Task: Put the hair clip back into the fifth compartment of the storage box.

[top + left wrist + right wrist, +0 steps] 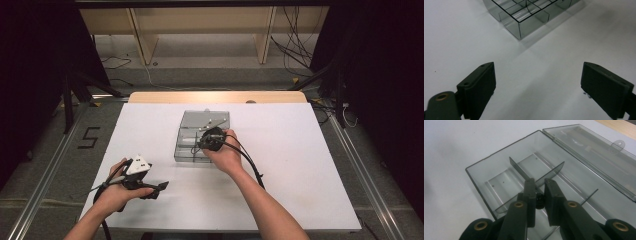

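White counter in a dark room, smoky clear compartment box mid-counter with lid open, right tongs clenched on small black part inside, left tongs released nearby.

Surface: white top, pale wooden strip along its far edge.
Floor: grey, with metal rails on both sides and a black "5" mark at left.
Shelving: light wood frame beyond the surface.
Cables: loose, far right.
Sides: dark.
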The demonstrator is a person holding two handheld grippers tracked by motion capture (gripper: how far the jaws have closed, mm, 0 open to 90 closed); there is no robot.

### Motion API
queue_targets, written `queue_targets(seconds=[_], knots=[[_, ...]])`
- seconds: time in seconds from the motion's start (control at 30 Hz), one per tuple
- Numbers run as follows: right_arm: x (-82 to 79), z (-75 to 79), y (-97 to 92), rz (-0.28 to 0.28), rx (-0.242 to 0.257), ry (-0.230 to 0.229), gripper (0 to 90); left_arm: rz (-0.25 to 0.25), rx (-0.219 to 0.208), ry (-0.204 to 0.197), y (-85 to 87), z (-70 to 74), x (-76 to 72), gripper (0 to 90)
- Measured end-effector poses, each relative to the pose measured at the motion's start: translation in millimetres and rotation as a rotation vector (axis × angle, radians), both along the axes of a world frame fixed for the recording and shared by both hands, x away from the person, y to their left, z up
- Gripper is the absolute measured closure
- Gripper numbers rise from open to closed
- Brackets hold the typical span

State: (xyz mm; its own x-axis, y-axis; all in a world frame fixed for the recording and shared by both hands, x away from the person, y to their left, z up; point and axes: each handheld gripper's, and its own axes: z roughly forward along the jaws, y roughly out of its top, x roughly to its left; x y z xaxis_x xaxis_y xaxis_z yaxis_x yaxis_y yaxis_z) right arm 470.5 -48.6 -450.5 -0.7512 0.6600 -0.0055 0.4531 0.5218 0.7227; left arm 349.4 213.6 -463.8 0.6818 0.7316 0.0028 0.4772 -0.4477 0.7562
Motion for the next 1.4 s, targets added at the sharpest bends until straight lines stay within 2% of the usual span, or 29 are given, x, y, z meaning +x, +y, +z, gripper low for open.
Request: queue_targets(seconds=[1.4], knots=[[1.4, -11.4, 7.4, 0.008, -0.040, 0.049, 80.6, -0.001, -0.001, 0.002, -0.5, -0.5, -0.1, 12.1]])
